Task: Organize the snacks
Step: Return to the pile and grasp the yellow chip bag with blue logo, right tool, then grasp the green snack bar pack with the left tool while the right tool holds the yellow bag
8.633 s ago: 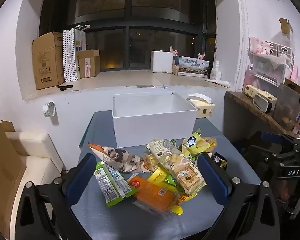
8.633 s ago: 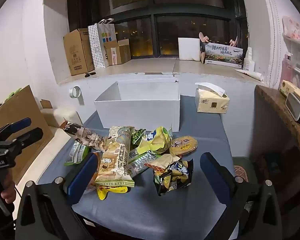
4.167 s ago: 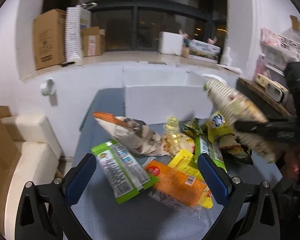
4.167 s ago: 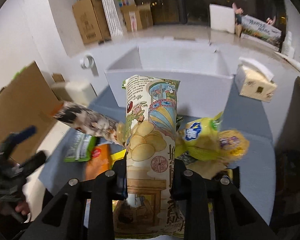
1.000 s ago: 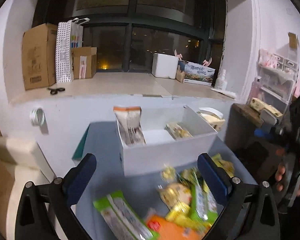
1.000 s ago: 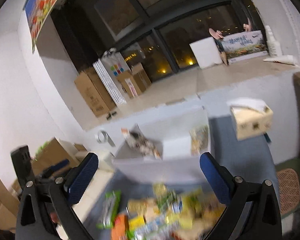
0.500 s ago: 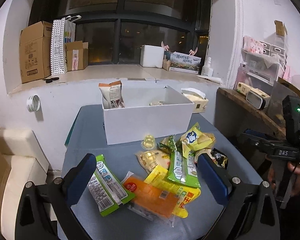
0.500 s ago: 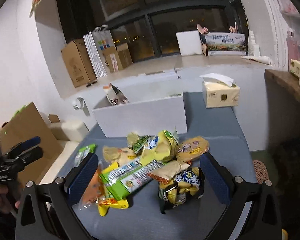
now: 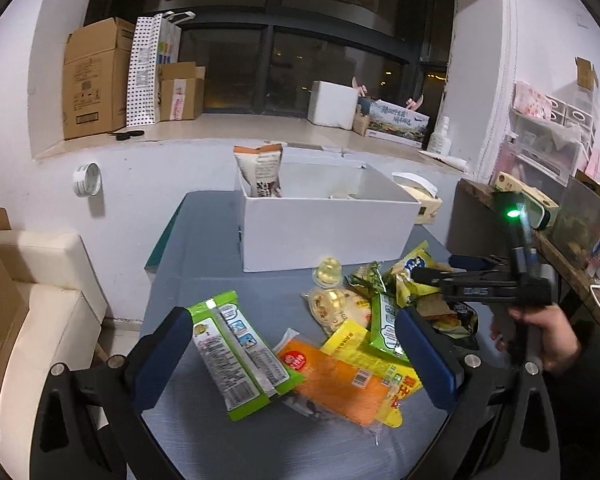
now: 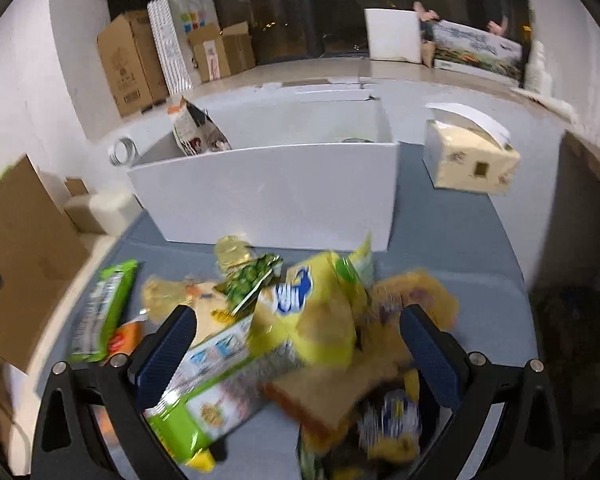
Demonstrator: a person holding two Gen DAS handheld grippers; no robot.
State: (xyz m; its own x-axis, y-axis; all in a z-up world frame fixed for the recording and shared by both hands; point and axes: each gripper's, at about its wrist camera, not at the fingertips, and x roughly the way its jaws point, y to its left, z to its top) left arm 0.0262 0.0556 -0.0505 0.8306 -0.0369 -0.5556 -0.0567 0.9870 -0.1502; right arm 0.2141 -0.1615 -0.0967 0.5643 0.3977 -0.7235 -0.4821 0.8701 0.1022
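Note:
A pile of snack packets lies on the grey-blue table [image 9: 204, 280] before a white box [image 9: 324, 236]. A brown-and-white bag [image 9: 260, 172] leans upright in the box's left corner; it also shows in the right wrist view [image 10: 196, 130]. My left gripper [image 9: 292, 360] is open, with a green packet [image 9: 236, 356] and an orange packet [image 9: 336, 376] between its fingers. My right gripper [image 10: 296, 348] is open, low over a yellow bag [image 10: 316, 312] and a green-and-white packet [image 10: 216, 384]. The right gripper also shows in the left wrist view [image 9: 432, 274].
A tissue box [image 10: 468, 160] stands right of the white box [image 10: 268, 196]. Cardboard boxes [image 9: 96, 76] and a dotted paper bag [image 9: 148, 68] stand on the window ledge. A cream seat [image 9: 40, 312] sits left of the table, a cluttered wooden shelf [image 9: 548, 232] to the right.
Both grippers have dropped closer to the snack pile. The right gripper has moved forward and down over the yellow bag, its view blurred by motion.

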